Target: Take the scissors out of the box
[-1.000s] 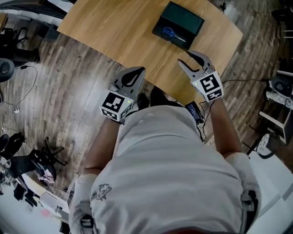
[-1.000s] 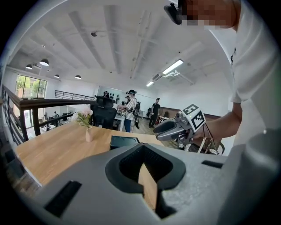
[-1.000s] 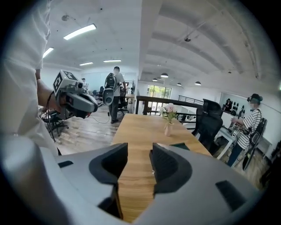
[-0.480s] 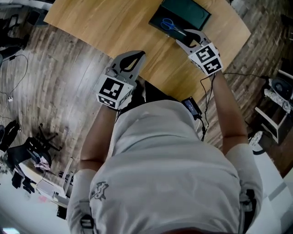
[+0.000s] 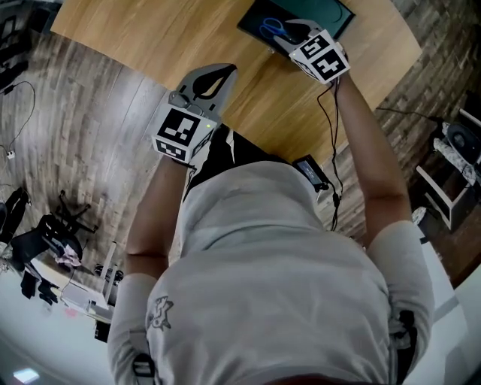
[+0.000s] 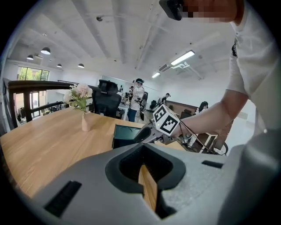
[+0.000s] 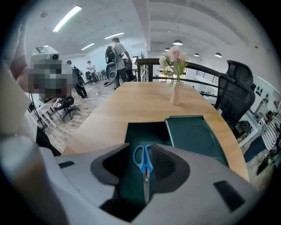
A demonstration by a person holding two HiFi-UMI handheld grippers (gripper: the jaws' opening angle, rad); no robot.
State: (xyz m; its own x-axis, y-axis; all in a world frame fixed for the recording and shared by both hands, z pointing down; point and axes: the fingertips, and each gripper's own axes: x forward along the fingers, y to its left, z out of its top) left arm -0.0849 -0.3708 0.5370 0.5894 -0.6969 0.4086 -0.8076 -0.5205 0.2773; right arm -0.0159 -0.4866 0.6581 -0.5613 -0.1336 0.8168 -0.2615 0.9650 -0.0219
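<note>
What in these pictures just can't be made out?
- Head view: the box runs off the top edge, and the right gripper covers the blades of the scissors. Its jaws have just been closing, with the scissors between them but not pressed.
- Left gripper view: the box's near wall and the right gripper hide the scissors entirely.
- Right gripper view: the gripper's own body covers the box's near end.

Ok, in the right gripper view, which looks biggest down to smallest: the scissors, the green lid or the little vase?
1. green lid
2. scissors
3. vase
The vase stands farther away on the table, so it may really be bigger than it looks here.
</note>
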